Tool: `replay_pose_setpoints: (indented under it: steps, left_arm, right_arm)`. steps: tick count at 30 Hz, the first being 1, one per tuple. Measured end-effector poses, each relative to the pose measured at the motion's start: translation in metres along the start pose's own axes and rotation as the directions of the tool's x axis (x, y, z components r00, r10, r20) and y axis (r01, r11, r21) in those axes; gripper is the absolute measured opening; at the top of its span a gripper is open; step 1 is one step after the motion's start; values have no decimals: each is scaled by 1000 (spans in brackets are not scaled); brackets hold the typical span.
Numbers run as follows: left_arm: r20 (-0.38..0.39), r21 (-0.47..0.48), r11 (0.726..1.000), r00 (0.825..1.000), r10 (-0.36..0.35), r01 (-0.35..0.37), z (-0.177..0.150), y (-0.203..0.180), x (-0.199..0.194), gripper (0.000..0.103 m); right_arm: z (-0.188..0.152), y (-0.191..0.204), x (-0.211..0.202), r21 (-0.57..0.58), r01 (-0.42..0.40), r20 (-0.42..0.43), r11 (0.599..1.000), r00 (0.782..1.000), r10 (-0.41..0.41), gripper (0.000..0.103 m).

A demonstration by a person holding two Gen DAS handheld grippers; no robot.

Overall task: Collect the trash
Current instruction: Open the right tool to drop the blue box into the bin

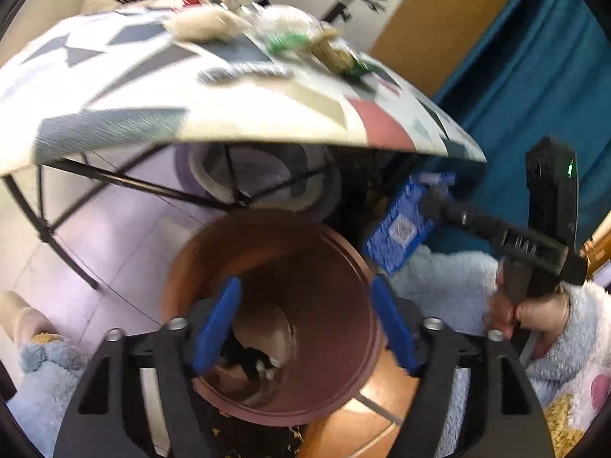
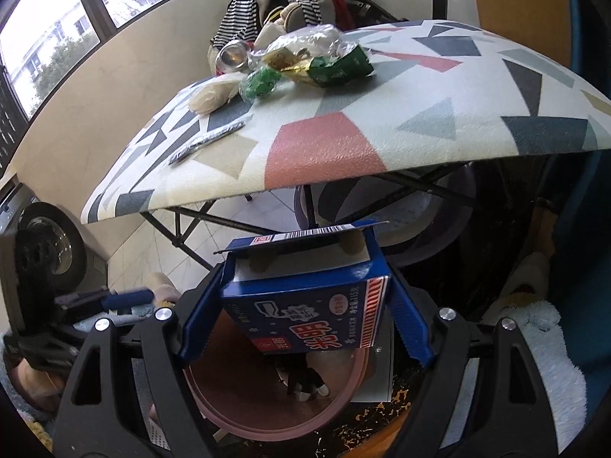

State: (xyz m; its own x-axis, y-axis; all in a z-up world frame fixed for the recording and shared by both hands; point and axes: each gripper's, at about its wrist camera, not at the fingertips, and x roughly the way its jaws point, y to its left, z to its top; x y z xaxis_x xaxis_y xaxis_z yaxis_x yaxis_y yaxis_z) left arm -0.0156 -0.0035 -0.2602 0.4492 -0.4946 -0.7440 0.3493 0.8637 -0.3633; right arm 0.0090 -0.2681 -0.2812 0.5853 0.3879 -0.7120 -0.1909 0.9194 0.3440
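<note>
A round brown bin (image 1: 343, 252) stands on the floor below the table edge, with crumpled trash (image 1: 263, 343) at its bottom. Directly over its mouth hangs my left gripper (image 1: 305, 328), open, with nothing between its blue pads. My right gripper (image 2: 305, 320) is shut on a blue milk carton (image 2: 305, 305) with its top flap open, held above the same bin (image 2: 236, 420). In the left wrist view that carton (image 1: 401, 229) shows to the right of the bin. On the patterned table (image 2: 382, 133) lie a green wrapper (image 2: 336, 66), a can (image 2: 233, 55) and a silver strip (image 2: 210, 139).
Black folding table legs (image 1: 114, 183) cross behind the bin. A person's hand in a fluffy sleeve (image 1: 542, 316) holds the right gripper's handle. A blue curtain (image 1: 534, 76) hangs on the right. A wheel (image 2: 49, 244) stands by the wall on the left.
</note>
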Motion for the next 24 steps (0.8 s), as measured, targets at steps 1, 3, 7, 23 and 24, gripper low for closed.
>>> replay_pose_setpoints:
  steps: [1,3,7,23,24]
  left_arm:
    - [33,-13,1000,999,24,-24,1,3,-7,84]
    - [86,-41,997,994,62,-59,3,9,-20,93]
    - [176,-103,978,964,199,-183,7,20,-43,97]
    - [245,-119,925,893,379,-360,7,31,-62,97]
    - [248,-114,926,892,377,-360,7,30,-62,97]
  right_arm:
    - [-1,2,3,-9,1,-13,1000,1000,-1,80]
    - [-1,6,8,-30,-3,-35,1000,999,2,80]
    - [-6,20,23,-97,-13,-95,995,995,4,80]
    - [-44,43,102,-246,-15,-426,969,900,-94,80]
    - [-44,43,103,-246,-14,-429,969,898,-96,80]
